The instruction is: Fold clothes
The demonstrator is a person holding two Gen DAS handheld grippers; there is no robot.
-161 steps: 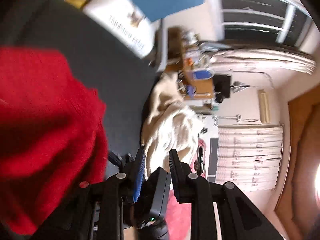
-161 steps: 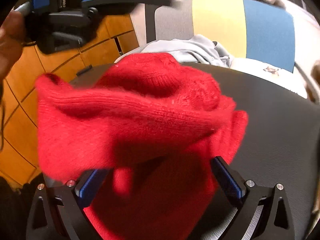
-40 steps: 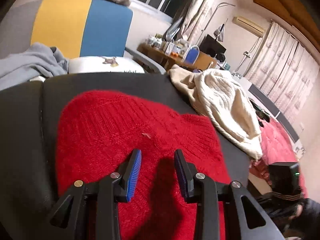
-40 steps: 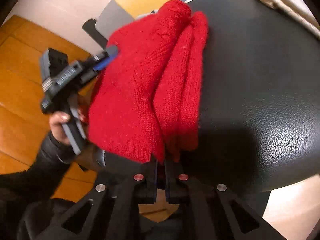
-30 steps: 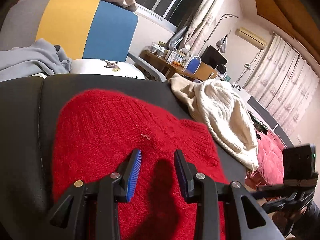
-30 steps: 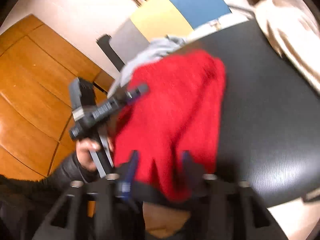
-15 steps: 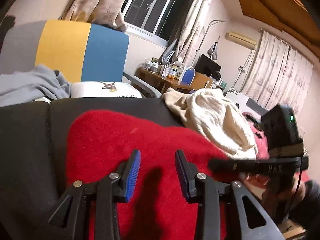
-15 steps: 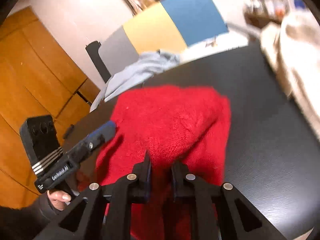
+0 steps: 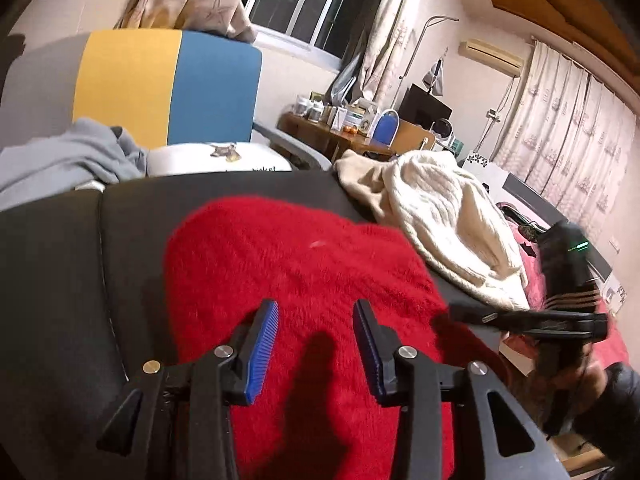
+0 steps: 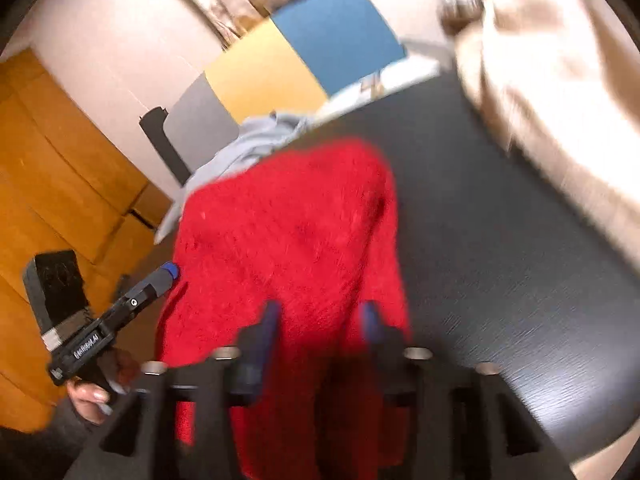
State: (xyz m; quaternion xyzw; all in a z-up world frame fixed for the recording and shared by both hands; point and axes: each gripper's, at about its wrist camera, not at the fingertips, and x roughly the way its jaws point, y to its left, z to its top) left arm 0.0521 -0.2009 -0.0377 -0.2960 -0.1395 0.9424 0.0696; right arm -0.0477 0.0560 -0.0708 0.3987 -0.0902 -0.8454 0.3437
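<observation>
- Sweater [image 9: 304, 280], red knit, lay folded on the black seat [image 9: 52, 288], directly under and ahead of both grippers.
- Left gripper [image 9: 316, 332] hovered above the near part of the sweater; its jaws stood apart with nothing between them, and the blue pads [image 9: 262, 352] faced each other across the gap.
- Shadow of the left gripper fell on the knit just below the jaws.
- Right gripper [image 10: 320, 320] was blurred in its own view; its two fingers stood apart over the near edge of the sweater, holding nothing.
- From the left view, the right gripper [image 9: 532, 320] sat to the right of the left one, with its tip at the right edge of the sweater; contact could not be told.
- From the right view, the left gripper [image 10: 160, 280] sat to the left, with its blue tip at the left edge of the sweater, held by a hand [image 10: 92, 396].
- Cream knit [image 9: 444, 224] lay ahead and to the right of the left gripper, draped on the far right side of the seat, just beside the sweater.
- Grey garment [image 9: 68, 156] lay ahead and to the left, beyond the seat.
- Chair back [image 9: 168, 84], grey, yellow and blue, stood behind the grey garment.
</observation>
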